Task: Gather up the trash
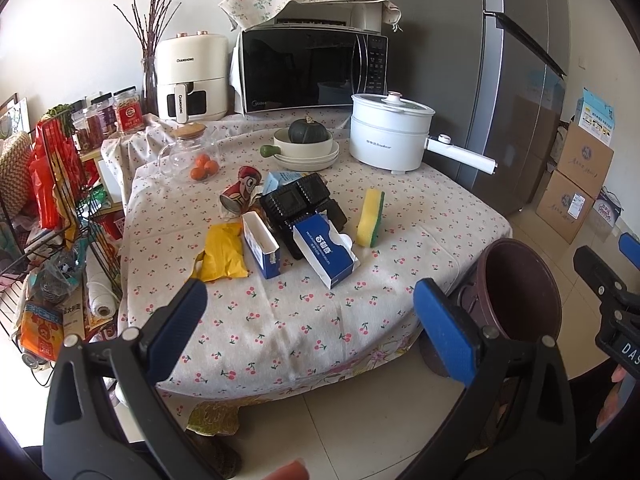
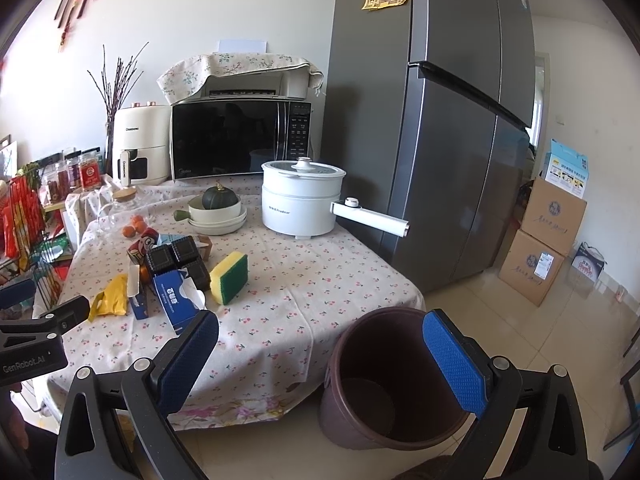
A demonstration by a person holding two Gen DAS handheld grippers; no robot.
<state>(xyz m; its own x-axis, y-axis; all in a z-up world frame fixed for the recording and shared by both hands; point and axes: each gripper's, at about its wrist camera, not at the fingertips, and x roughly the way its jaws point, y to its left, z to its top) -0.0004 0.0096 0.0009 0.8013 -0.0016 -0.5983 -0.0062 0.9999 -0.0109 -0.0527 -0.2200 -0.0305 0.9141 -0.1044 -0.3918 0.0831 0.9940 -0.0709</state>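
Now | blue cartons (image 1: pixel 324 254): 2 | sponge (image 1: pixel 371 218): 1 | bin (image 2: pixel 394 376): 1 | oranges (image 1: pixel 204 169): 3

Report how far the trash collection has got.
Nothing looks done: the brown bin beside the table appears empty. Nothing is in hand: left tongs and right tongs are both open and hold nothing. Left on the table: yellow wrapper, blue cartons, black tray, red can.

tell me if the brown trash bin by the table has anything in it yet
Empty. The right wrist view looks straight down into the brown trash bin and shows only its bare bottom and inner wall.
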